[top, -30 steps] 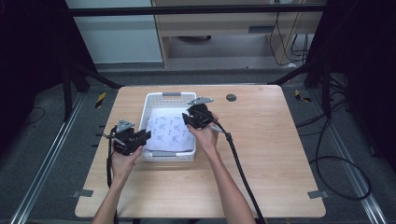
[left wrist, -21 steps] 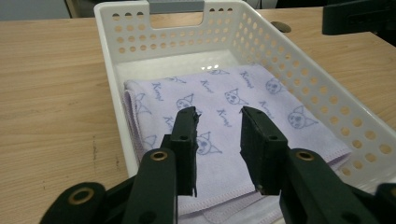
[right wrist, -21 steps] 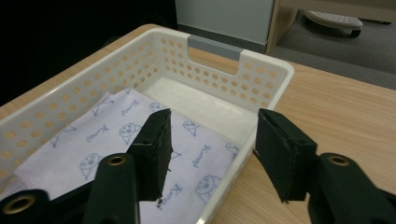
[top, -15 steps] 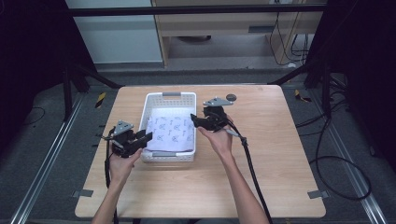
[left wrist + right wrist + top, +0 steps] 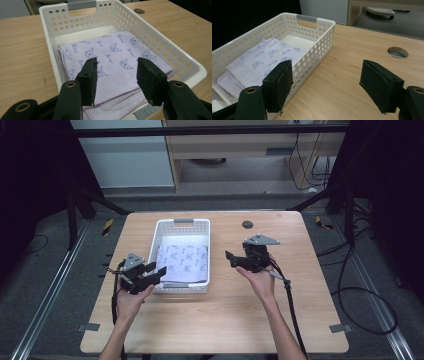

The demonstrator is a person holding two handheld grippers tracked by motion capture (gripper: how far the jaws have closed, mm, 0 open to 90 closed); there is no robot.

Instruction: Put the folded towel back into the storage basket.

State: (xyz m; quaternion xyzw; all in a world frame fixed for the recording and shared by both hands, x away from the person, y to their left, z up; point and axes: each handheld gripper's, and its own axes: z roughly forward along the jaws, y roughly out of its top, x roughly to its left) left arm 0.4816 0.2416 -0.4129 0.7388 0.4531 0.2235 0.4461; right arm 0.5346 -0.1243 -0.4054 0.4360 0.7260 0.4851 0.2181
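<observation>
A white perforated basket (image 5: 172, 227) stands on the wooden table, left of centre. Inside it lies a folded lilac cloth (image 5: 183, 263) printed with cat faces, also seen as the cloth (image 5: 117, 57) and the cloth (image 5: 264, 60). My left gripper (image 5: 156, 273) hovers at the basket's near left corner, open and empty, its jaws above the cloth's near edge in the left gripper view (image 5: 117, 82). My right gripper (image 5: 231, 258) is held over bare table right of the basket, open wide and empty, pointing toward the basket wall (image 5: 319, 47).
A round cable hole (image 5: 247, 224) sits in the table behind the right gripper, seen also as the hole (image 5: 397, 52). Black cables trail from both grippers toward the near edge. Bare wood spreads right of and in front of the basket.
The right gripper has pulled back out of the basket to the right and now stands over bare table. The left gripper has stayed at the basket's near left corner.
</observation>
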